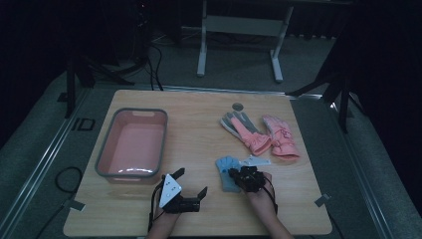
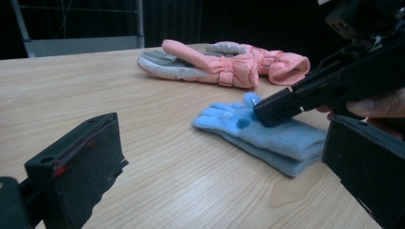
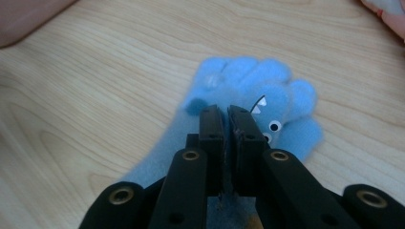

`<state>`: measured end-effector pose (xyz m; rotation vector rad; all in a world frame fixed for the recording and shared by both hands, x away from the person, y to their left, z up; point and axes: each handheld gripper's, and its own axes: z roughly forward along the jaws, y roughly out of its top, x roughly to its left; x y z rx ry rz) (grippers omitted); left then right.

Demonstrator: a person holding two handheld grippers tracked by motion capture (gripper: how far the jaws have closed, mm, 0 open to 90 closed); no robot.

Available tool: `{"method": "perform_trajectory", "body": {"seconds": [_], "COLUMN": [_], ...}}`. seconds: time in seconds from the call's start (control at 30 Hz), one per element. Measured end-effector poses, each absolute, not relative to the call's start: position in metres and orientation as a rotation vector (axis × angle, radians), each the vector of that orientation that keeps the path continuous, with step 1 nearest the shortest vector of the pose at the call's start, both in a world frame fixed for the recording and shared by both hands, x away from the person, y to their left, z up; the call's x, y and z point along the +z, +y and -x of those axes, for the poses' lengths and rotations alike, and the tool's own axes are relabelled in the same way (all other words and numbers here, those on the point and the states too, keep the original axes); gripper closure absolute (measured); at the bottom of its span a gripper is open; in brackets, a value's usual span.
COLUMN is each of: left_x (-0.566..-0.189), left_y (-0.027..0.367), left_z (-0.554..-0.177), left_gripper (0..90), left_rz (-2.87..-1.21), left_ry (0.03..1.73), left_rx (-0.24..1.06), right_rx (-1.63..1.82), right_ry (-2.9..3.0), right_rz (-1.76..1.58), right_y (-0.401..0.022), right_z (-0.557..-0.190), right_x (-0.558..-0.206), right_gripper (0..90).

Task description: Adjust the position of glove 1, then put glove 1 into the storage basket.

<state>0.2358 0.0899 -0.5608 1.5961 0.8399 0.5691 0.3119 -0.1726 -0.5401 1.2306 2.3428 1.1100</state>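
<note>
Right hand-held gripper (image 3: 228, 114) has its jaws nearly together over the light blue glove (image 3: 248, 95), their tips down on the fleece near the glove's fingers; whether any fabric is pinched between the pads cannot be told. That glove (image 1: 226, 172) lies flat on the worktop (image 1: 199, 129) close to its near edge, a little right of the middle, its small white eyes and teeth facing up. From the left gripper view the right gripper's black tip (image 2: 279, 109) meets the glove (image 2: 267, 138) at the finger end. Left hand-held gripper (image 1: 190, 182) rests just left of the glove, near the front edge, jaws spread wide with nothing between them. Farther back toward the right edge lie two pink gloves (image 1: 263, 134), side by side. A pink basin (image 1: 132, 144) with a grey rim sits toward the left edge.
</note>
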Motion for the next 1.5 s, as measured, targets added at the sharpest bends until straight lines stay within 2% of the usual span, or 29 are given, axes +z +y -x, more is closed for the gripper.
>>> {"method": "perform_trajectory", "body": {"seconds": [0.3, 0.37, 0.5, 0.63, 0.67, 0.77, 1.0, 1.03, 1.13, 1.23, 1.3, 1.4, 1.5], "left_x": [-0.561, -0.561, -0.561, -0.560, -0.560, -0.560, -0.550, -0.548, -0.545, -0.545, -0.546, -0.545, -0.544], "left_y": [0.090, 0.090, 0.089, 0.087, 0.087, 0.086, 0.083, 0.081, 0.073, 0.067, 0.062, 0.052, 0.042], "left_z": [-0.236, -0.236, -0.236, -0.236, -0.236, -0.236, -0.235, -0.235, -0.235, -0.238, -0.240, -0.246, -0.251], "left_gripper": [0.3, 0.3, 0.3, 0.3, 0.3, 0.3, 0.4, 2.7, 7.6, 8.7, 14.1, 14.7, 19.0], "left_rz": [-1.595, -1.594, -1.606, -1.627, -1.627, -1.634, -1.689, -1.703, -1.755, -1.823, -1.859, -1.921, -1.974], "left_ry": [0.840, 0.839, 0.837, 0.822, 0.822, 0.823, 0.793, 0.779, 0.739, 0.660, 0.622, 0.555, 0.496], "left_rx": [0.565, 0.565, 0.575, 0.599, 0.599, 0.599, 0.448, 0.428, 0.440, 0.419, 0.411, 0.404, 0.383], "right_rx": [1.155, 1.152, 1.175, 1.237, 1.237, 1.282, 1.317, 1.320, 1.324, 1.334, 1.338, 1.370, 1.394], "right_ry": [2.427, 2.431, 2.427, 2.440, 2.440, 2.463, 2.436, 2.406, 2.381, 2.384, 2.415, 2.430, 2.437], "right_rz": [-1.148, -1.133, -1.050, -1.014, -1.014, -1.019, -0.997, -0.979, -0.972, -1.018, -1.059, -1.069, -1.079], "right_y": [-0.174, -0.174, -0.178, -0.189, -0.189, -0.200, -0.225, -0.228, -0.236, -0.243, -0.246, -0.247, -0.243], "right_z": [-0.316, -0.316, -0.311, -0.311, -0.311, -0.316, -0.324, -0.324, -0.323, -0.326, -0.329, -0.332, -0.334], "right_x": [-0.545, -0.543, -0.536, -0.526, -0.526, -0.521, -0.517, -0.514, -0.506, -0.501, -0.500, -0.499, -0.498], "right_gripper": [80.8, 74.2, 53.6, 26.1, 26.1, 17.8, 16.7, 15.7, 14.6, 14.7, 14.7, 14.0, 13.1]}}
